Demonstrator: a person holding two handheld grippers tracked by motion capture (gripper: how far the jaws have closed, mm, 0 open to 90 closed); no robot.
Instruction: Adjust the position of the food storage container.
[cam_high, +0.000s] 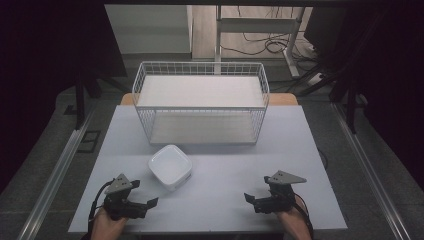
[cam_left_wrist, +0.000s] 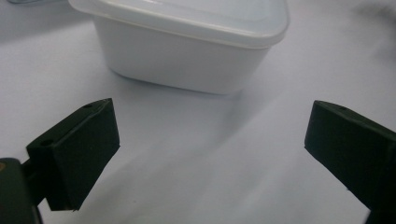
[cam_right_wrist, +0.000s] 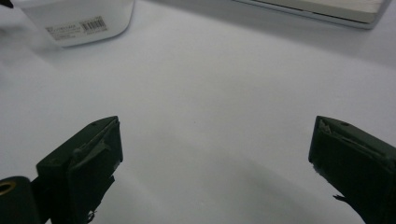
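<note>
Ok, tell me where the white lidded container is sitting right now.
In the high view the white container sits on the table left of centre, just in front of the wire basket and ahead of the open left gripper.

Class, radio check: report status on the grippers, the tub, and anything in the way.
Both grippers open, empty: left gripper, right gripper. Tub on table, untouched, nearer the left. Basket behind it. Path unobstructed.
</note>
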